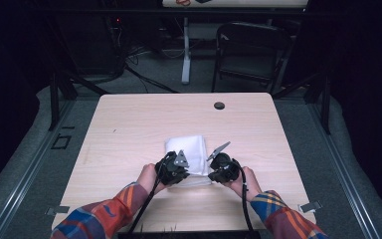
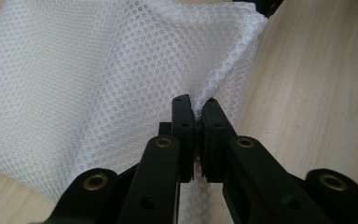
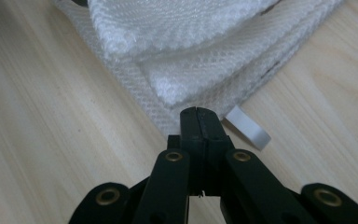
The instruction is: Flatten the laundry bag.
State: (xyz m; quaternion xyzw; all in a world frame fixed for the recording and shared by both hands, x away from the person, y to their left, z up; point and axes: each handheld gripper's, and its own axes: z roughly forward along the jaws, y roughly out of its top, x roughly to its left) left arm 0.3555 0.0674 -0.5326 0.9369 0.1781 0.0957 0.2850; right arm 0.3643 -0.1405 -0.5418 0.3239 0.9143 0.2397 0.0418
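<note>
A folded white mesh cloth [image 1: 189, 148] lies near the front middle of the light wooden table [image 1: 129, 124]. My left gripper [image 1: 187, 171] sits at the cloth's near left corner. In the left gripper view its jaws [image 2: 196, 106] are shut on a raised fold of the mesh cloth [image 2: 98, 79]. My right gripper [image 1: 210, 174] is at the near right corner. In the right gripper view its jaws [image 3: 199, 114] are pressed together on the corner of the thin bottom layer of the cloth [image 3: 191, 46]. A small white tag [image 3: 248, 133] sticks out beside them.
A dark round grommet [image 1: 219, 105] sits in the table's far side. Beyond the table stand a black folding chair [image 1: 248, 50] and a white table leg [image 1: 186, 55]. Bare wood surrounds the cloth on all sides.
</note>
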